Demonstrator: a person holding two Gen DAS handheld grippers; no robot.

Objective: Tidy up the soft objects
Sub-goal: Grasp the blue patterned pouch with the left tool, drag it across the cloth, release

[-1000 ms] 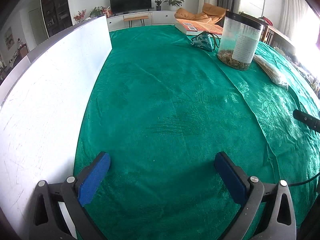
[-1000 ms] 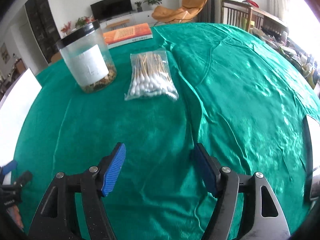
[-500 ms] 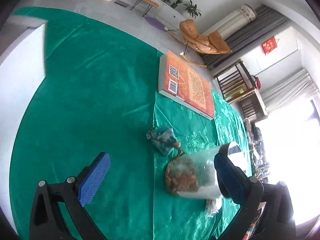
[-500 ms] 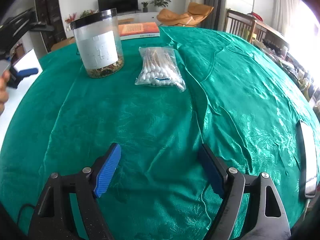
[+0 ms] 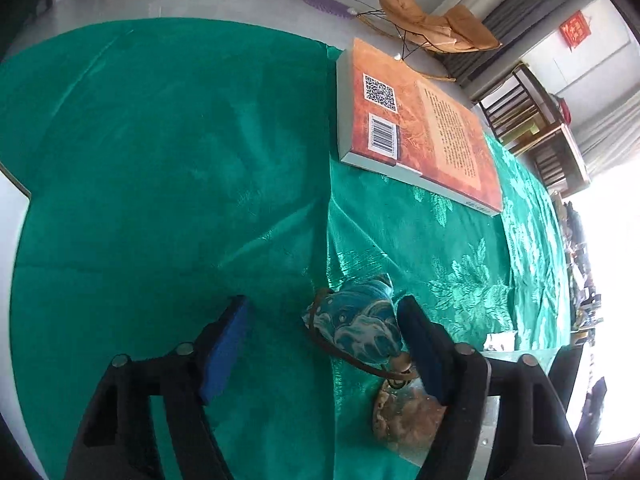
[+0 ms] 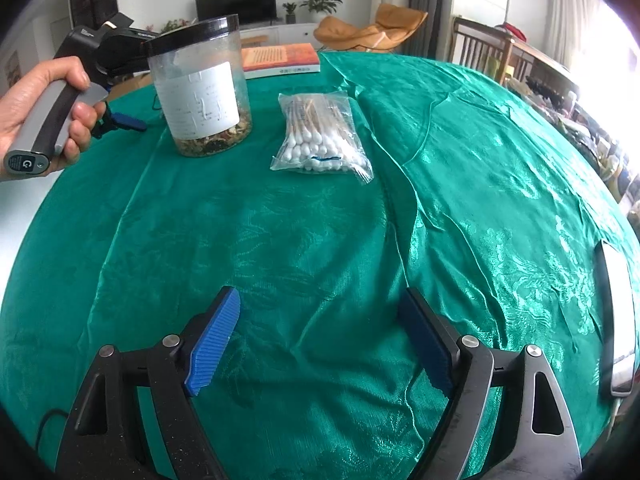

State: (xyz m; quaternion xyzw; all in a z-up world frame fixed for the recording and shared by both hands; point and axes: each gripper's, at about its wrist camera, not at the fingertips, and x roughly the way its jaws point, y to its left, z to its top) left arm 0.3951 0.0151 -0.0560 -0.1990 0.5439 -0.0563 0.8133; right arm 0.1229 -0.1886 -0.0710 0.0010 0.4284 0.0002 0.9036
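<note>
1. Left claw (image 5: 324, 340): it points steeply down at the blue patterned pouch (image 5: 356, 332) on the green counter (image 5: 180, 160). Its jaws have just been closing. The pouch sits between them, hard against the right-hand pad (image 5: 420, 344), while the left-hand pad stands clear with bare cloth in the gap. No clamp is made, so the jaws count as apart. In my judgement this hand is set here to pick up the pouch.

2. Pouch: it lies just left of the clear jar (image 6: 200, 88), the landmark for all that follows, and on the near side of the orange book (image 5: 420, 128). Its long axis runs from the jar's base up and to the left in the left wrist view. The gathered neck and brown cord (image 5: 360, 364) point toward the jar.

3. Bag of cotton swabs (image 6: 320, 136): it lies flat just right of the jar, apart from it. Its long axis runs away from the right camera, with the white tips at the near end.

4. Right claw (image 6: 320, 344): it hangs well in front of the jar over bare cloth, jaws wide apart, nothing between them. It appears to be waiting; the swab bag looks like its nearest soft item.
</note>
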